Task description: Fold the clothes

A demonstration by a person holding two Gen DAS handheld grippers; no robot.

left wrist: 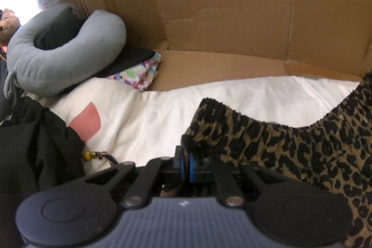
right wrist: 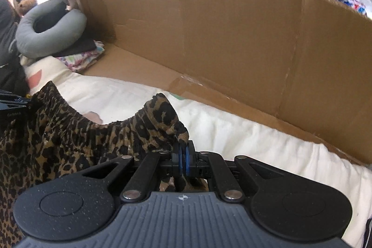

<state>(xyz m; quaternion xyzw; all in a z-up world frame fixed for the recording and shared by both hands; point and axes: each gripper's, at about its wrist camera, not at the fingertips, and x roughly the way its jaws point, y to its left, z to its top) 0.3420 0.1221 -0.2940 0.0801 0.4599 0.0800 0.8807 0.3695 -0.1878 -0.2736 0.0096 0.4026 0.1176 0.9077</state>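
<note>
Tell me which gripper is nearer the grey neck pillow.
Left. The left gripper holds the leopard-print garment at the end towards the neck pillow; the right gripper holds the far end.

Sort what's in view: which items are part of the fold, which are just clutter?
In the job:
- leopard-print garment with gathered waistband
- left gripper, shut on one waistband corner
- right gripper, shut on the other corner
- cream bedsheet, the work surface

Lying about:
- grey U-shaped neck pillow
- brown cardboard box wall
- black cloth heap
- colourful patterned folded fabric
</note>
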